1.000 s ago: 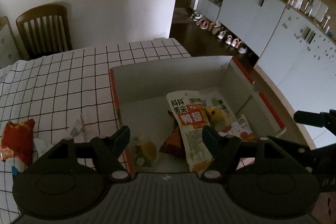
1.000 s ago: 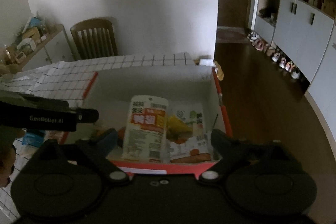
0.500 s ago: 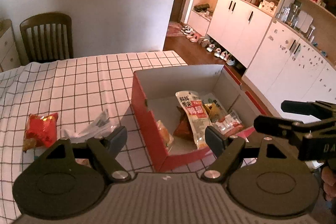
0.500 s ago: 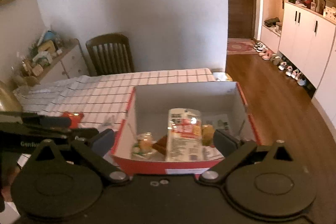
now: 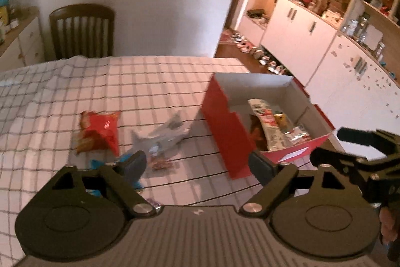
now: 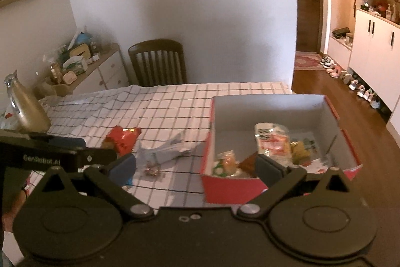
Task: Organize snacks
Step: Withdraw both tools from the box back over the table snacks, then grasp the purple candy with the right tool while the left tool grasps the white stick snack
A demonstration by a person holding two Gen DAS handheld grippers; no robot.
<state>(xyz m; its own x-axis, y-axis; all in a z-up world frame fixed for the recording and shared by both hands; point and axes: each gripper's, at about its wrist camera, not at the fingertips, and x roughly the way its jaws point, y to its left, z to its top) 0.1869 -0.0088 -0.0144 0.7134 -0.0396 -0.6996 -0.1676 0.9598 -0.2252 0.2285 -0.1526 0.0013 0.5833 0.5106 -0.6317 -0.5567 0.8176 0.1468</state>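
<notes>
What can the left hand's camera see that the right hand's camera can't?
Only the left wrist view shows the glass jars on the shelves at far right. Only the right wrist view shows the gold bottle on the table's left edge and the orange-and-green packet inside the box. Both show the red box, the red snack bag, the silver wrapper, the wooden chair, and both grippers, left and right, open and empty.

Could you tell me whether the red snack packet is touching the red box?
Apart. In the left wrist view, the red snack packet lies on the checked tablecloth, with a silver wrapper and bare cloth between it and the red box.
</notes>
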